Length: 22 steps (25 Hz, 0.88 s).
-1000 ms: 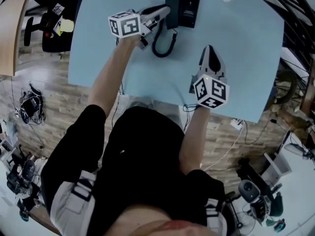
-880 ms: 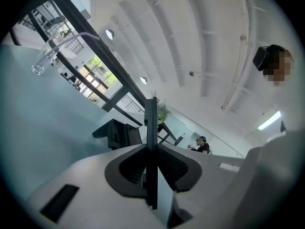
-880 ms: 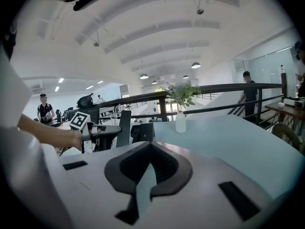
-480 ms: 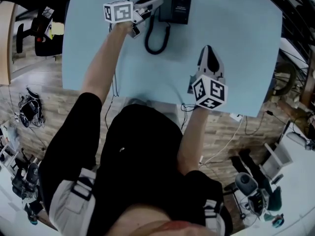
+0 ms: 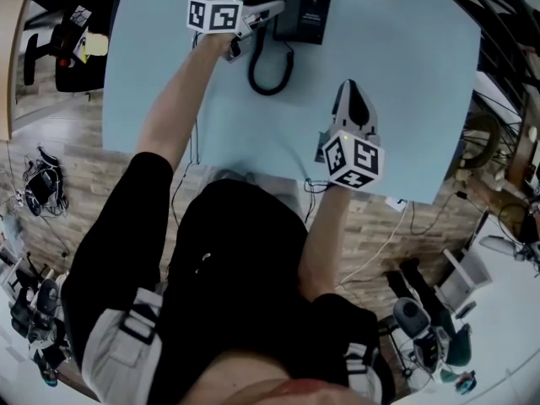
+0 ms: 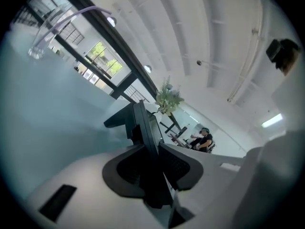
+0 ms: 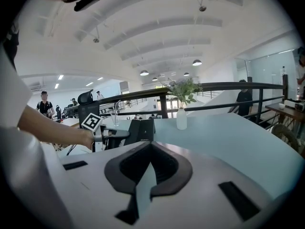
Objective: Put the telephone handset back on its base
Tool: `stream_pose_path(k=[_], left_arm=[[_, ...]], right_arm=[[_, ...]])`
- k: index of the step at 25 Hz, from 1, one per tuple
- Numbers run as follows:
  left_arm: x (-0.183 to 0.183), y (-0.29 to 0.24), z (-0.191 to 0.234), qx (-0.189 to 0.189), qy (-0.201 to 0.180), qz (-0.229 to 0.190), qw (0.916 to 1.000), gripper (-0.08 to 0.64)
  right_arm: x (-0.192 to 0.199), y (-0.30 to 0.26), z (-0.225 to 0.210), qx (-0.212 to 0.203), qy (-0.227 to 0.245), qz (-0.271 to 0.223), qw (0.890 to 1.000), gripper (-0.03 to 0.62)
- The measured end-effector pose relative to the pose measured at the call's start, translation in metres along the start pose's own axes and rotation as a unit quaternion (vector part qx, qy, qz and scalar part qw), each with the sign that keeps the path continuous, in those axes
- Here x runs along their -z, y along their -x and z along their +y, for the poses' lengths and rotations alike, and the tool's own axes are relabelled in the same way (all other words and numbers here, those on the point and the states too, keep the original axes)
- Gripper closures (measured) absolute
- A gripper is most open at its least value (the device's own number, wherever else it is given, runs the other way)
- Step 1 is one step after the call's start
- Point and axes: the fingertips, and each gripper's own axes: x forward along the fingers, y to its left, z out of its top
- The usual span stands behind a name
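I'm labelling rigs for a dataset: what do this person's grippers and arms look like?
The left gripper and right gripper are pale grey with dark jaw pads, each topped by a white cube printed with black square markers. The person wears a black short-sleeved top, forearms bare.

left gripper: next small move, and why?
Probably lower the left gripper a touch to seat the handset in the cradle of the base. Its fingers are shut on the handset, which is at the base's left side, apparently not yet resting there. The coiled cord lies slack.
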Motion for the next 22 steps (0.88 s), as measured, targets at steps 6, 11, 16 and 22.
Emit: stream_pose_path(k=[6, 11, 16, 22], left_arm=[[-0.002, -0.001, -0.001, -0.071, -0.103, 0.030, 0.9917, 0.459], [-0.003, 0.003, 0.007, -0.019, 0.009, -0.022, 0.9995, 0.488], [-0.002, -0.002, 0.012, -0.028, -0.012, 0.011, 0.9995, 0.474], [-0.014, 0.006, 0.006, -0.138, -0.101, 0.047, 0.9841, 0.460]], right_arm=[[-0.005, 0.006, 0.010, -0.005, 0.010, -0.004, 1.000, 0.598], [-0.001, 0.016, 0.016, -0.006, 0.020, 0.002, 1.000, 0.598], [0.004, 0.025, 0.007, 0.005, 0.021, 0.007, 1.000, 0.598], [-0.008, 0.025, 0.024, -0.011, 0.033, -0.006, 0.999, 0.598]])
